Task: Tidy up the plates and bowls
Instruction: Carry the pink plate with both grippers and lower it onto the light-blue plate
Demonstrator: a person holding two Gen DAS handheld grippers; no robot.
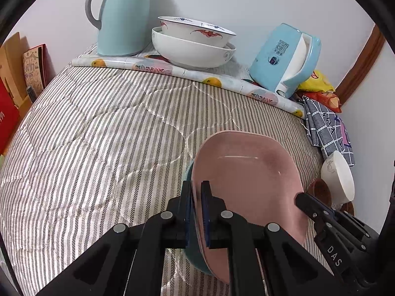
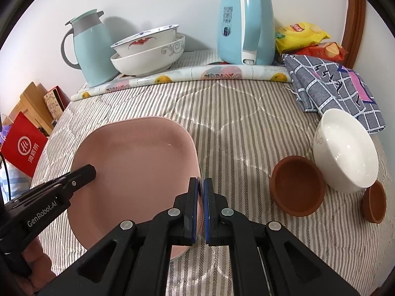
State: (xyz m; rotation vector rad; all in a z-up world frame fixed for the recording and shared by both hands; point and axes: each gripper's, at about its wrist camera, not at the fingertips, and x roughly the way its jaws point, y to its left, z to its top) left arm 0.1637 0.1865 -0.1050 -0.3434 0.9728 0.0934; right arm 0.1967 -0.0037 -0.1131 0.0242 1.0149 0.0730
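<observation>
My left gripper [image 1: 196, 194] is shut on the near rim of a pink plate [image 1: 249, 172] that rests on a teal dish [image 1: 190, 254] underneath; both rims sit between its fingers. In the right wrist view the pink plate [image 2: 133, 167] lies on the striped cloth with the left gripper's finger [image 2: 79, 174] over its left side. My right gripper [image 2: 200, 194] is shut and empty at the plate's right rim. A white bowl [image 2: 345, 148] leans on a brown bowl [image 2: 297, 185], with a smaller brown bowl [image 2: 375, 204] beside them. Two stacked white bowls [image 2: 148, 51] stand at the back.
A mint thermos jug [image 2: 91, 46] and a blue electric kettle [image 2: 244, 24] stand on a fruit-print mat [image 2: 187, 76] at the back. A checked grey cloth [image 2: 333, 86] and snack bags [image 2: 301, 37] lie at the back right. A red bag [image 2: 23, 145] sits left of the table.
</observation>
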